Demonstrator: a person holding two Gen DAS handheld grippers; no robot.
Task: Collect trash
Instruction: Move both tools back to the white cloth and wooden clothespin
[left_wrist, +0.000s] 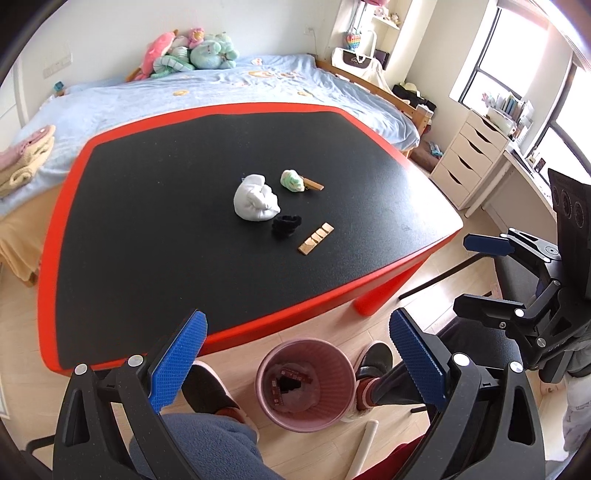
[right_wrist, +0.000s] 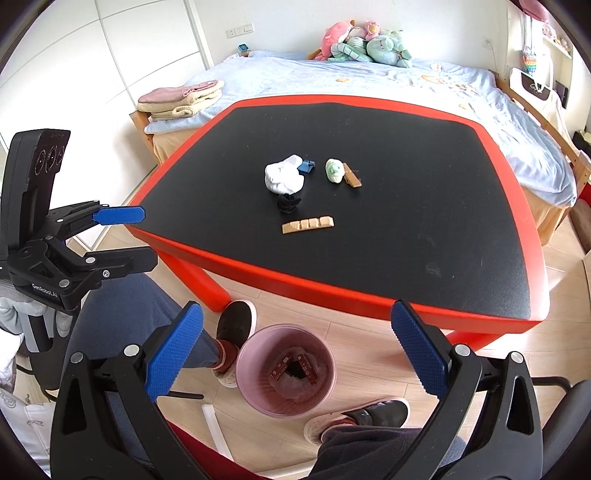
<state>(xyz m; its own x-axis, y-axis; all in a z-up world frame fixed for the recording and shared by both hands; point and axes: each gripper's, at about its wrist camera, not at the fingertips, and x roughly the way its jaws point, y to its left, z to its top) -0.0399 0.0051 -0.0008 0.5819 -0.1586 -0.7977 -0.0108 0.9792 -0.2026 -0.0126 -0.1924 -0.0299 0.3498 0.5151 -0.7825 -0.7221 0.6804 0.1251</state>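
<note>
A white crumpled wad (left_wrist: 256, 202) (right_wrist: 283, 178), a green-white wad (left_wrist: 292, 180) (right_wrist: 334, 170), a black scrunched item (left_wrist: 286, 224) (right_wrist: 288, 204), a tan segmented strip (left_wrist: 316, 238) (right_wrist: 308, 225) and a small tan piece (left_wrist: 313, 183) (right_wrist: 352, 176) lie mid-table. A blue item (right_wrist: 307, 166) sits behind the white wad. A pink bin (left_wrist: 306, 384) (right_wrist: 286, 370) with wrappers stands on the floor. My left gripper (left_wrist: 295, 360) (right_wrist: 120, 236) is open and empty above the bin. My right gripper (right_wrist: 295, 349) (left_wrist: 487, 273) is open and empty over the bin.
The red-edged black table (left_wrist: 147, 229) (right_wrist: 424, 236) stands before a blue bed (left_wrist: 229, 85) with plush toys. The person's legs and shoes (right_wrist: 236, 325) flank the bin. White drawers (left_wrist: 469, 158) stand right.
</note>
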